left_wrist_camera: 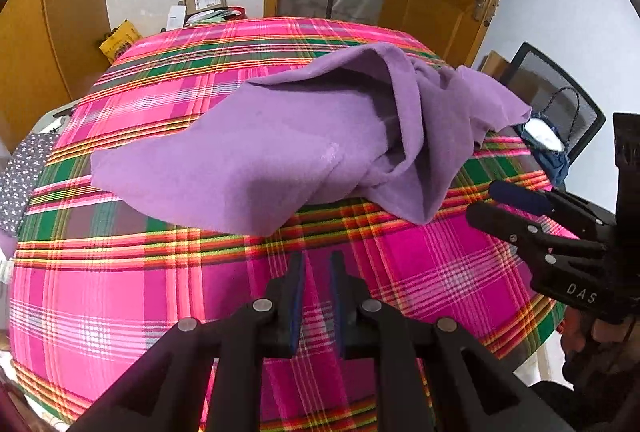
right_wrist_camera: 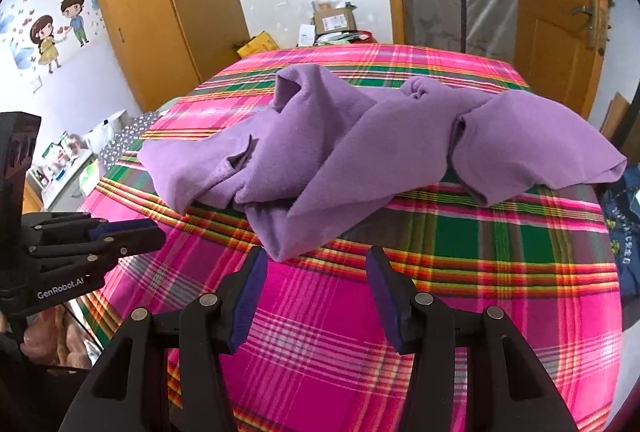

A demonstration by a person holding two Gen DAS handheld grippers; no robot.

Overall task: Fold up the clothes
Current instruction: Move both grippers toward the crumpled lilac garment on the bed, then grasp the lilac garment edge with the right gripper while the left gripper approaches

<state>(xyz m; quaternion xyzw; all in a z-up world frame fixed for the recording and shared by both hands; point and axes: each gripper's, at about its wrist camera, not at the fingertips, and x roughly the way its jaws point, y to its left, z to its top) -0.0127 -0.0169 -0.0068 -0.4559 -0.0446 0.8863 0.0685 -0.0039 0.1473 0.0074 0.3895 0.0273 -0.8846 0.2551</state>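
A crumpled purple garment (left_wrist_camera: 260,152) (right_wrist_camera: 380,136) lies across the far half of a pink, green and yellow plaid cloth (left_wrist_camera: 120,292) (right_wrist_camera: 480,252). Its nearest fold points toward both grippers. My left gripper (left_wrist_camera: 317,258) hovers over the bare plaid just short of the garment, its blue pads a narrow gap apart with nothing between them. In the right wrist view the left gripper (right_wrist_camera: 154,230) shows at the left edge. My right gripper (right_wrist_camera: 316,260) stands wide open, empty, its fingertips close to the garment's near tip. In the left wrist view the right gripper (left_wrist_camera: 482,200) is at the right.
Behind the plaid surface stand a cardboard box (right_wrist_camera: 334,18), a yellow package (left_wrist_camera: 118,40) and a wooden door (right_wrist_camera: 560,12). A mesh-backed chair (left_wrist_camera: 560,88) and blue denim clothing (right_wrist_camera: 624,224) sit off the right edge. Dotted grey fabric (left_wrist_camera: 20,176) lies to the left.
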